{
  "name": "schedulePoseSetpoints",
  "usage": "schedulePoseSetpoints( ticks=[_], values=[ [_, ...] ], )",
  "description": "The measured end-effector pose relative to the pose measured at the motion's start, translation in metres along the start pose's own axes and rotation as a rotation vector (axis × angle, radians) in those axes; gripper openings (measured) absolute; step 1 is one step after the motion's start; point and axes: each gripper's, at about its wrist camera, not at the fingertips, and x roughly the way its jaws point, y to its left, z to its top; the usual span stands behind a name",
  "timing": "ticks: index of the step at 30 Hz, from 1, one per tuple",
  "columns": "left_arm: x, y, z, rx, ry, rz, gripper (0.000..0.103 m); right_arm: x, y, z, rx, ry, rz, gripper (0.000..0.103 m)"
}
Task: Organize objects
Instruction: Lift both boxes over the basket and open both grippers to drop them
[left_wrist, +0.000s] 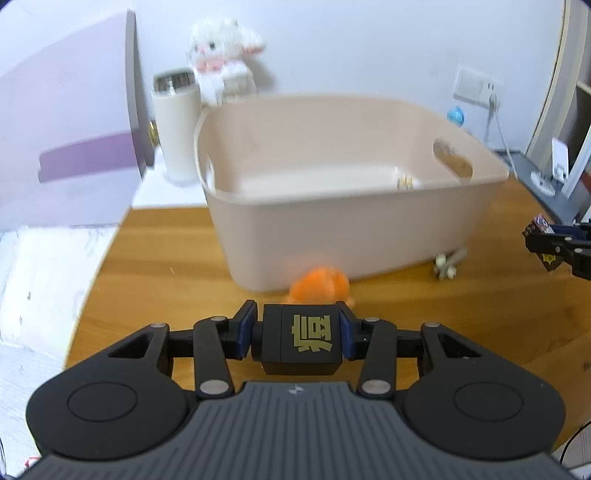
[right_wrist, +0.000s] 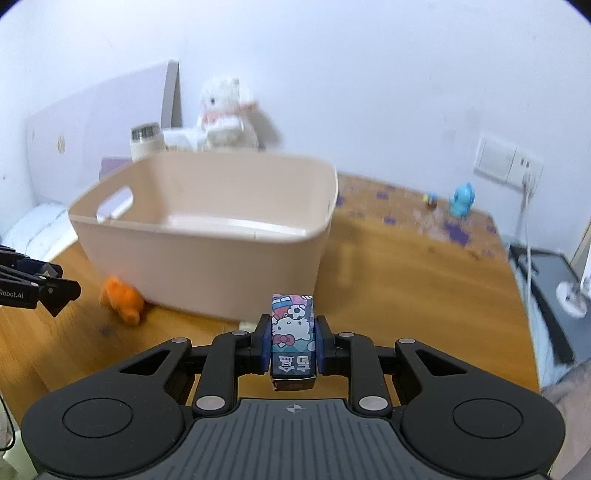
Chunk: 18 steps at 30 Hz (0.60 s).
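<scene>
My left gripper (left_wrist: 297, 325) is shut on a black box with a gold character (left_wrist: 301, 339), held above the wooden table in front of the beige bin (left_wrist: 332, 236). My right gripper (right_wrist: 292, 332) is shut on a small cartoon-cat box (right_wrist: 292, 332), held before the bin (right_wrist: 207, 254). An orange plush toy (left_wrist: 319, 286) lies against the bin's front wall; it also shows in the right wrist view (right_wrist: 123, 299). A small pale toy (left_wrist: 448, 262) lies by the bin's right corner. A small item (left_wrist: 405, 181) lies inside the bin. The right gripper shows at the left view's edge (left_wrist: 554, 247).
A white plush lamb (left_wrist: 221, 48) and a cream thermos (left_wrist: 176, 125) stand behind the bin by the wall. A purple board (left_wrist: 74, 147) leans at the left. A blue figurine (right_wrist: 461, 201) stands at the table's far right near a wall socket (right_wrist: 508, 160) and cable.
</scene>
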Motion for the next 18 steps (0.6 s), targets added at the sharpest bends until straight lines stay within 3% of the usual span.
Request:
schedulePoseSetpoints(
  ticks=[10,14,18],
  values=[
    [-0.034,-0.002,0.062,0.043,-0.208,0.053,0.047,-0.007,0.006,0.061,-0.042,-0.185,-0.002,0.021],
    [-0.033,-0.014,0.087,0.08,-0.272,0.064,0.047,0.007,0.008,0.083,-0.044,-0.213,0.01,0.021],
    [-0.014,-0.028,0.106,0.109,-0.282,0.066,0.047,0.03,0.02,0.096,-0.052,-0.201,0.025,0.021]
  ],
)
